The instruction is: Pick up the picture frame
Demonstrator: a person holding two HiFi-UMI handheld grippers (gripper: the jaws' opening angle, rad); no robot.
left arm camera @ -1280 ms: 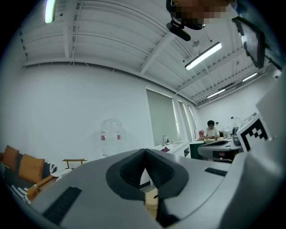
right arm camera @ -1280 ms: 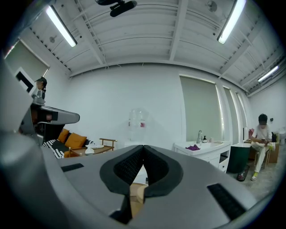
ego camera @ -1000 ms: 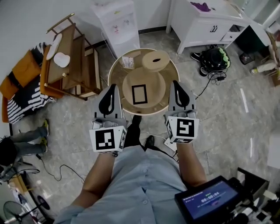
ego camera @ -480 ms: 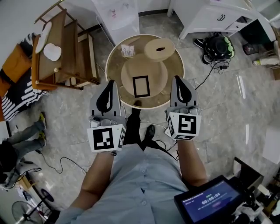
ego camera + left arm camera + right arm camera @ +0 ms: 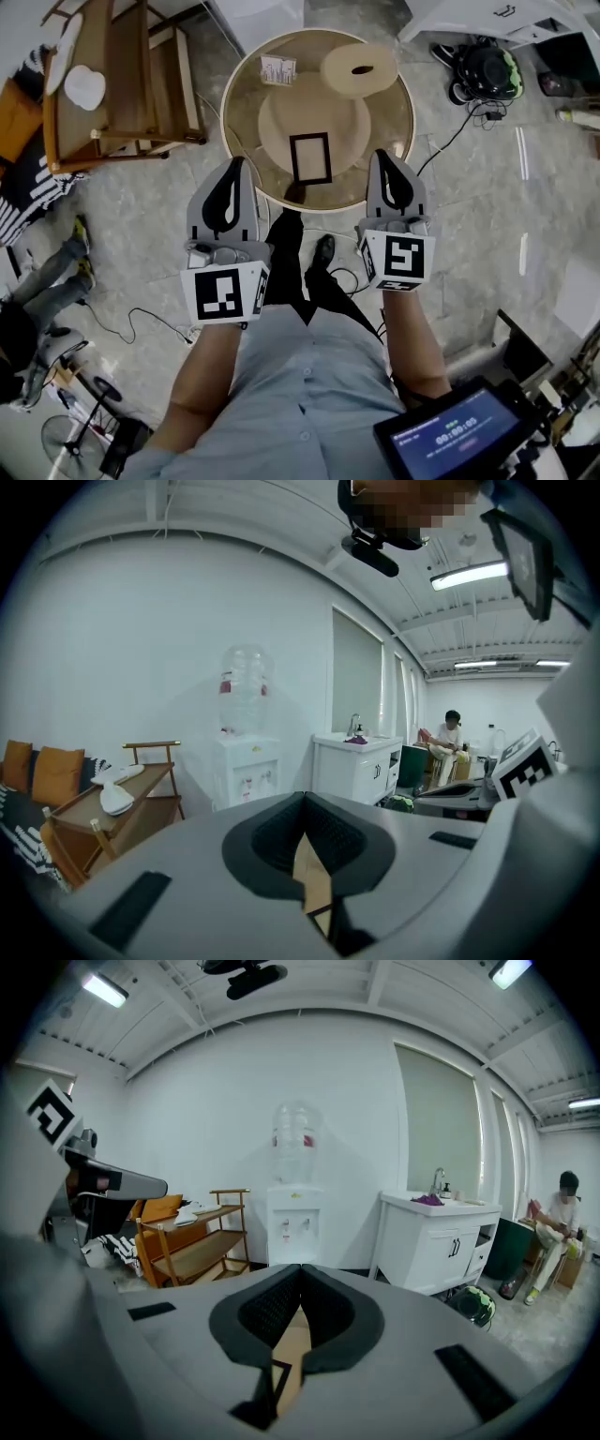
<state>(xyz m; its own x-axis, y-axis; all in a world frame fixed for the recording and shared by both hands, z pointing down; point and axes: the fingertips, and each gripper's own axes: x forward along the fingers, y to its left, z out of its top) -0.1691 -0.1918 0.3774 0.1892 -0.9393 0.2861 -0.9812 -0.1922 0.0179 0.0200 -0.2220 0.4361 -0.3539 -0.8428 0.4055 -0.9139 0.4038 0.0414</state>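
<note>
I hold my left tongs (image 5: 239, 163) and my right tongs (image 5: 383, 156) side by side in front of me, both pointing away from my body toward the round desk (image 5: 236, 111). Both are clenched and empty. In the left gripper view the dark ribbed pads meet at the tip (image 5: 302, 803), and in the right gripper view they meet the same way (image 5: 300, 1275), with nothing caught between them. Through the thin slit below each tip I see pale wood and a dark line, but I cannot tell whether that line is the frame's edge.

The picture frame (image 5: 310, 158) lies flat on a pale round board (image 5: 279, 120) in the middle of the desk. It is a black-bordered rectangle, and from above it sits between my two tongs, apart from both. The tips of the tongs show over the near rim of the desk, one on each side of the frame. How high they stand above the desk I cannot tell.

At the far side of the desk lies a second pale disc with a hole (image 5: 359, 69), and beside it a small printed card (image 5: 277, 69). A wooden rack (image 5: 122, 75) stands on the floor to the left of the desk. A water dispenser (image 5: 293, 1211) stands against the wall, and a white cabinet (image 5: 441, 1241) stands to its right.
</note>
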